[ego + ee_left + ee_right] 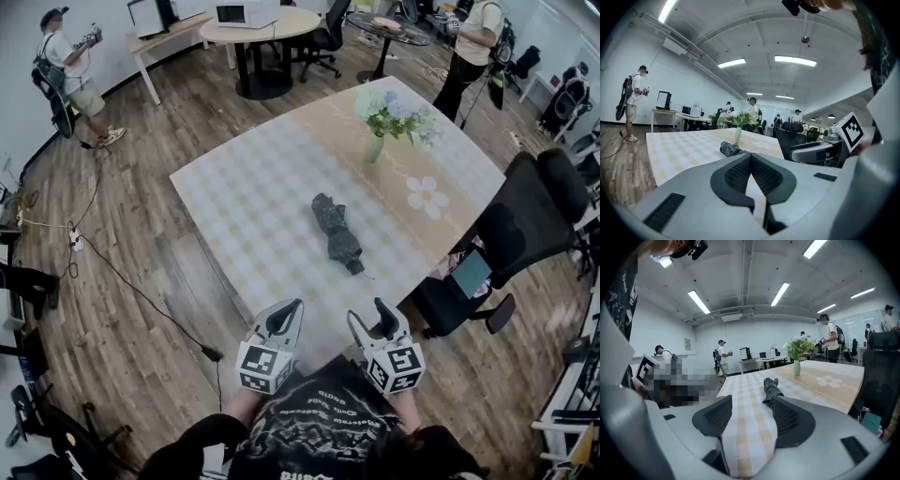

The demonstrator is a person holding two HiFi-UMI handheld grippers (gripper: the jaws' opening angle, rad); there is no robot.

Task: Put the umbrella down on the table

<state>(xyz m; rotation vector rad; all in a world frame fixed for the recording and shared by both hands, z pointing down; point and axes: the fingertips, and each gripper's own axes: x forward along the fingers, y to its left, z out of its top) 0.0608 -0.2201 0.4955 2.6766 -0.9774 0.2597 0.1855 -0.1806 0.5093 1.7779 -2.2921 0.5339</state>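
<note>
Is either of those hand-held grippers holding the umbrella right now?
No, the folded umbrella lies on the table by itself, well ahead of both the left gripper and the right gripper.

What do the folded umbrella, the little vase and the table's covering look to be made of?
Umbrella: soft dark patterned fabric, matte, crumpled in folds. Vase: pale green, probably glass or glazed ceramic; too small to tell. Table covering: likely a smooth checked cloth or vinyl sheet.

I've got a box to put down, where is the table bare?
Bare cloth runs from the folded umbrella left to the table's edge, and from it toward the near corner. Only the far end is taken, by the flower vase.
</note>
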